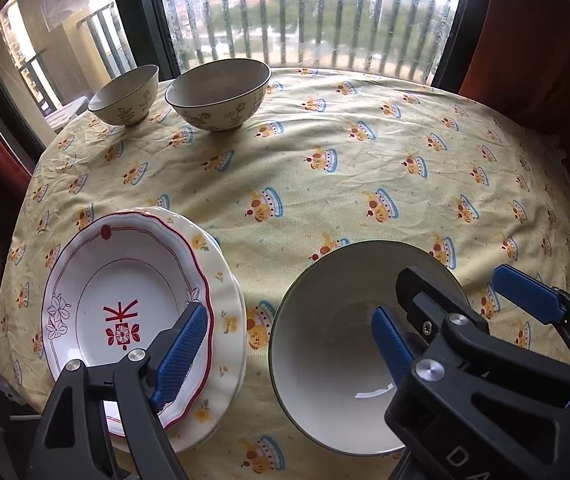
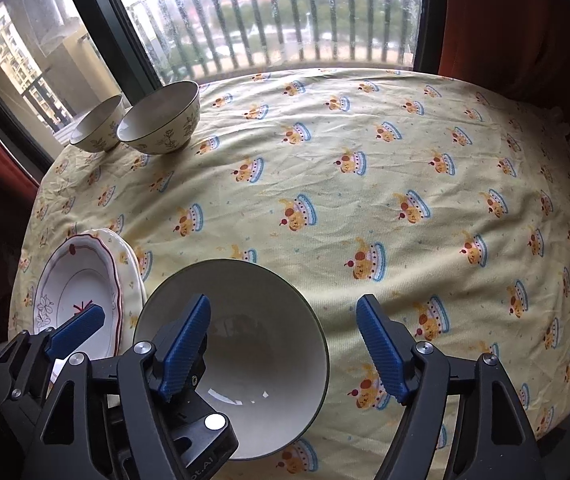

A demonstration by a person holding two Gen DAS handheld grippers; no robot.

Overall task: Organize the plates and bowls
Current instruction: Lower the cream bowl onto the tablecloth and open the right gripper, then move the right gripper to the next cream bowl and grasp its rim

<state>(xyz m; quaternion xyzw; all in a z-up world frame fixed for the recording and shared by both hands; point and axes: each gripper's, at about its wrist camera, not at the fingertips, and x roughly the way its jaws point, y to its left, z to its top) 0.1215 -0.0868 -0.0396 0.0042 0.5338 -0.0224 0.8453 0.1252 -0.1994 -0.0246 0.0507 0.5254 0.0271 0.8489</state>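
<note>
The big white ceramic bowl with the dark green rim (image 2: 241,360) sits at the near edge of the table, mouth up and empty. Just to its left is the stack of plates — a white scalloped plate with red trim and a red flower motif (image 1: 125,312) resting on a cream scalloped plate with yellow flowers (image 1: 225,300).

The right gripper (image 2: 285,350) hangs right over that bowl, its blue ribbed fingers (image 2: 381,354) spread wide: one is above the bowl's interior, the other outside its right rim, and neither seems to touch. The left gripper (image 1: 285,356) is just as wide apart and holds nothing, one finger over the red-trimmed plate, the other over the bowl's hollow.

Far across the yellow tablecloth printed with little cakes (image 2: 365,200), by the window, stand two cream bowls with leafy green sprigs and dark rims, the larger one (image 1: 217,94) and the smaller one (image 1: 125,94) just beside each other; whether they touch I cannot tell.

So the plates look sorted already — the bowls are the step in hand, I'd say. The next move calls for the right gripper to straddle the rim, close on it firmly and carry the bowl level toward the far pair. The glazed rim looks slick, so a shallow pinch could slip.
</note>
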